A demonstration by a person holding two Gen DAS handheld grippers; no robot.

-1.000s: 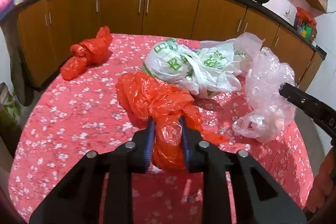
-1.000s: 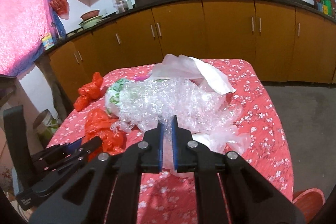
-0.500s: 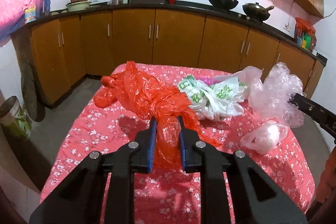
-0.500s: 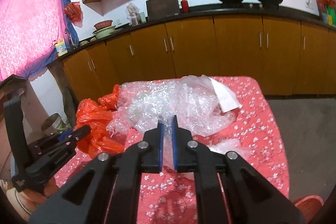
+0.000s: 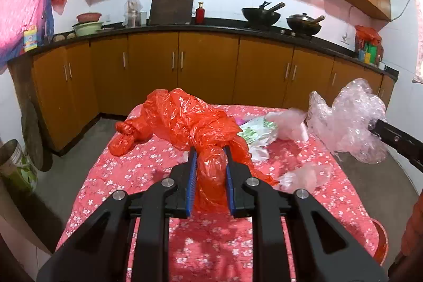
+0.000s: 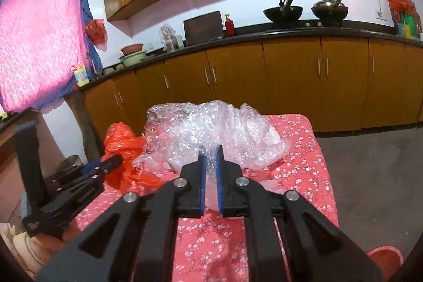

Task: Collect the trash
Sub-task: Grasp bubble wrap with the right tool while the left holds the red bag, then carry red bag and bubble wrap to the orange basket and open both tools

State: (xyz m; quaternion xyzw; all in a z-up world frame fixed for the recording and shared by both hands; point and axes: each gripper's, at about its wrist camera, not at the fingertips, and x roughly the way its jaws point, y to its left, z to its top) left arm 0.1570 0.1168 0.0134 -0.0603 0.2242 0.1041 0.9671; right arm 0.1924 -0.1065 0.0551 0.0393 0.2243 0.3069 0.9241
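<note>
My left gripper (image 5: 210,153) is shut on a crumpled red plastic bag (image 5: 190,120), held up above the table with red flowered cloth (image 5: 127,165). My right gripper (image 6: 210,152) is shut on a wad of clear bubble wrap (image 6: 211,128), also lifted off the cloth; the same wad (image 5: 346,118) hangs at the right of the left wrist view. On the cloth lie a second knotted red bag (image 5: 123,142), a white and green bag (image 5: 260,132), a pale clear bag (image 5: 290,123) and a small clear bag (image 5: 306,175).
Brown cabinets (image 5: 206,75) with a black counter run behind the table, with two woks (image 5: 261,15) on it. A pail (image 5: 13,163) stands on the floor at left. A red bin rim (image 6: 386,257) shows at the lower right by the table.
Both grippers have risen and drawn back, lifting the red bag and the bubble wrap off the cloth. The views have tilted upward, showing more wall and upper cabinets.
</note>
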